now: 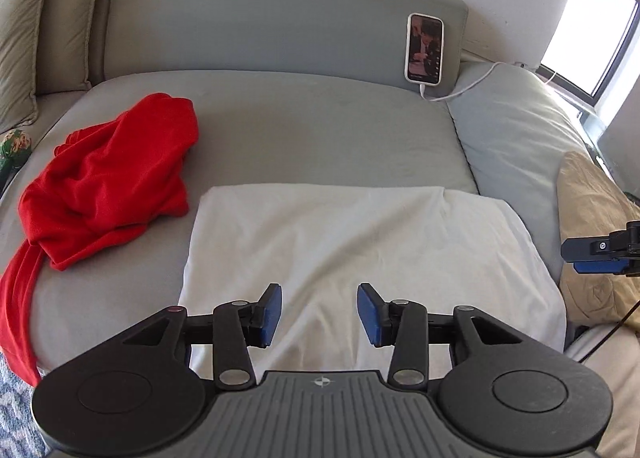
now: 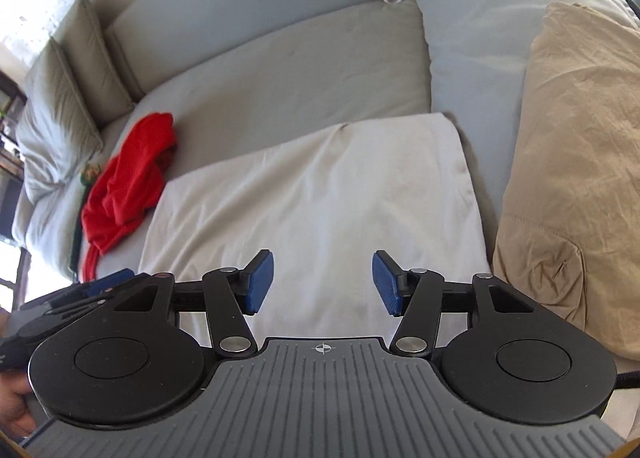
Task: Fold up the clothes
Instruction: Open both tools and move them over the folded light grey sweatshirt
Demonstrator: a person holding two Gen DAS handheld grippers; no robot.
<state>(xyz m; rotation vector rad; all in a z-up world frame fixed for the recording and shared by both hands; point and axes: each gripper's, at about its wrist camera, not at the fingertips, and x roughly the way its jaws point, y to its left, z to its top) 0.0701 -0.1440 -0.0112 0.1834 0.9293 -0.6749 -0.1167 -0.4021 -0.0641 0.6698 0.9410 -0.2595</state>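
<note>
Presently, the white garment (image 1: 360, 258) is laid flat in a folded rectangle on the grey sofa seat (image 1: 320, 129), directly below both tools; the left tool (image 1: 319, 312) is held with its jaws parted and nothing between the blue pads, and the right tool (image 2: 323, 282) is likewise parted, somewhat wider, and empty. The red garment (image 1: 108, 173) is left crumpled at the left of the seat, one end trailing over the front edge.

Hazards, as judged: the near edge of the white garment overhangs the seat front and may slide off if brushed by a tool; a further fold may be skewed if the two tools grip unevenly; the trailing end of the red garment may drag the whole piece to the floor; the phone (image 1: 425, 49) propped against the backrest, with its cable (image 1: 472, 83), may be toppled by a swung sleeve.

Markings: no brand, label or legible writing is found; the phone screen is too small to be read.
</note>
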